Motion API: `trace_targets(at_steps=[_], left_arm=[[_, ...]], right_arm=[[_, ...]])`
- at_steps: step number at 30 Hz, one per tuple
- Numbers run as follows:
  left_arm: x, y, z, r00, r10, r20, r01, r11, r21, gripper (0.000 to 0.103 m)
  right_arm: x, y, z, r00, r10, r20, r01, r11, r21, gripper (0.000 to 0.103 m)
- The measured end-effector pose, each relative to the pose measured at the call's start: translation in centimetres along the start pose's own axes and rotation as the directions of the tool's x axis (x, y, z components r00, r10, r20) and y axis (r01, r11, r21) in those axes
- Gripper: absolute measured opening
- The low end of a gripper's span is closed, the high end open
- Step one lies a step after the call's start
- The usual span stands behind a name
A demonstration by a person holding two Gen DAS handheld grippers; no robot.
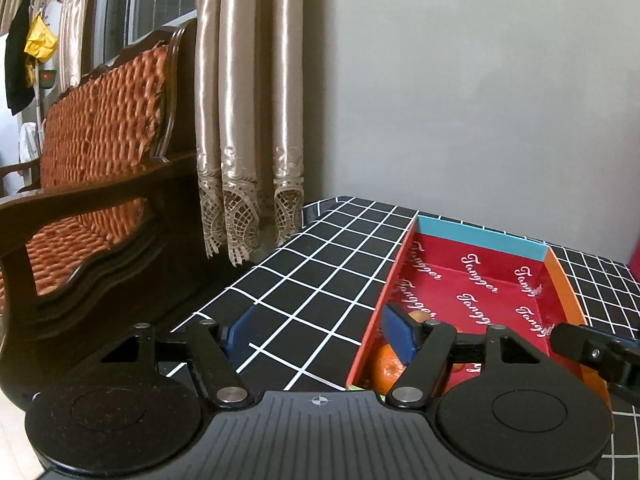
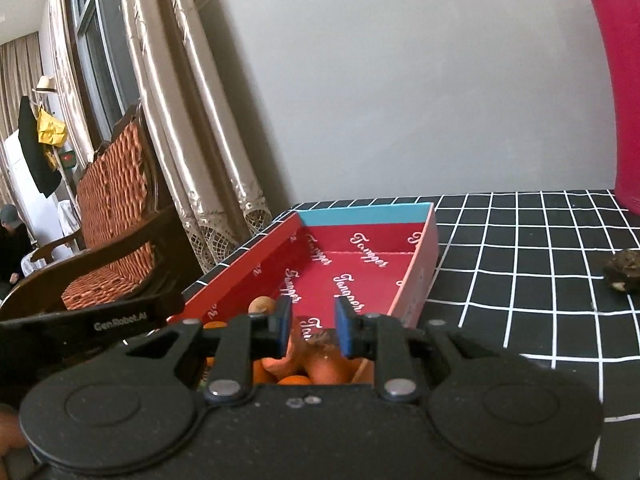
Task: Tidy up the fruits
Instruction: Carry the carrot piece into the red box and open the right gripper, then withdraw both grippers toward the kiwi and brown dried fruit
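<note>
- Red box [image 1: 472, 280], shallow and printed with white script, with one blue end wall; it lies on the black cloth with a white grid [image 1: 320, 264] that covers the table.
- Contents: fruit gathered at the near end of the box. The left wrist view shows an orange [image 1: 386, 368] against the near left wall; the far half of the floor is bare.
- The right wrist view shows more: several oranges [image 2: 296, 380], a pale brown round fruit [image 2: 262, 304], and an orange, lobed item [image 2: 320, 364] directly below the fingers, whose kind cannot be told.
- Left gripper [image 1: 320, 332]: jaws stand apart with nothing between them; one blue pad is over the cloth, the other over the box's left wall.
- Right gripper [image 2: 312, 326]: jaws set narrowly apart above the near end of the box; whether the pads press on the lobed item cannot be told.
- Seen only from the right wrist: a dark lumpy object [image 2: 624, 270] on the cloth right of the box, and a tall pink-red container [image 2: 620, 80] at the far right.
- Both views show the wooden bench with a woven cushion [image 1: 92, 152] and the curtains [image 1: 248, 100].
</note>
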State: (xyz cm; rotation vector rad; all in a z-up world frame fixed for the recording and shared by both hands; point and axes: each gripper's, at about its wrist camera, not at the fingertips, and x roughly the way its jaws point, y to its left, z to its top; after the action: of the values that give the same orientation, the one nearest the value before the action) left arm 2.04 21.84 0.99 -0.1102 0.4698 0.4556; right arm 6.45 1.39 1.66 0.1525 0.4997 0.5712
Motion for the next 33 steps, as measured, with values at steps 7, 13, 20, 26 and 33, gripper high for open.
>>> trace_targets(at_steps=[7, 13, 20, 26, 33], left_arm=[[0.0, -0.4, 0.2, 1.0, -0.022, -0.003, 0.022, 1.0, -0.003, 0.069], [-0.4, -2.0, 0.1, 0.999, -0.048, 0.003, 0.048, 0.999, 0.017, 0.07], [-1.2, -4.7, -0.1, 0.996, -0.091, 0.007, 0.09, 0.995, 0.036, 0.074], [-2.2, -7.4, -0.2, 0.989, -0.145, 0.008, 0.144, 0.988, 0.06, 0.075], [-3.3, -11.9, -0.9, 0.976, -0.218, 0.002, 0.217, 0.97, 0.114, 0.076]], right_arm=[[-1.0, -0.7, 0.3, 0.999, 0.003, 0.036, -0.004, 1.0, 0.029, 0.034], [-3.1, -2.5, 0.8, 0.996, -0.03, 0.089, 0.021, 0.995, 0.093, 0.08], [-6.2, -4.9, 1.5, 0.985, -0.094, 0.144, 0.077, 0.99, 0.119, 0.096], [-8.2, -7.6, 1.2, 0.976, -0.158, 0.147, 0.135, 0.979, 0.155, 0.098], [-10.7, -10.9, 0.5, 0.96, -0.234, 0.153, 0.2, 0.958, 0.207, 0.101]])
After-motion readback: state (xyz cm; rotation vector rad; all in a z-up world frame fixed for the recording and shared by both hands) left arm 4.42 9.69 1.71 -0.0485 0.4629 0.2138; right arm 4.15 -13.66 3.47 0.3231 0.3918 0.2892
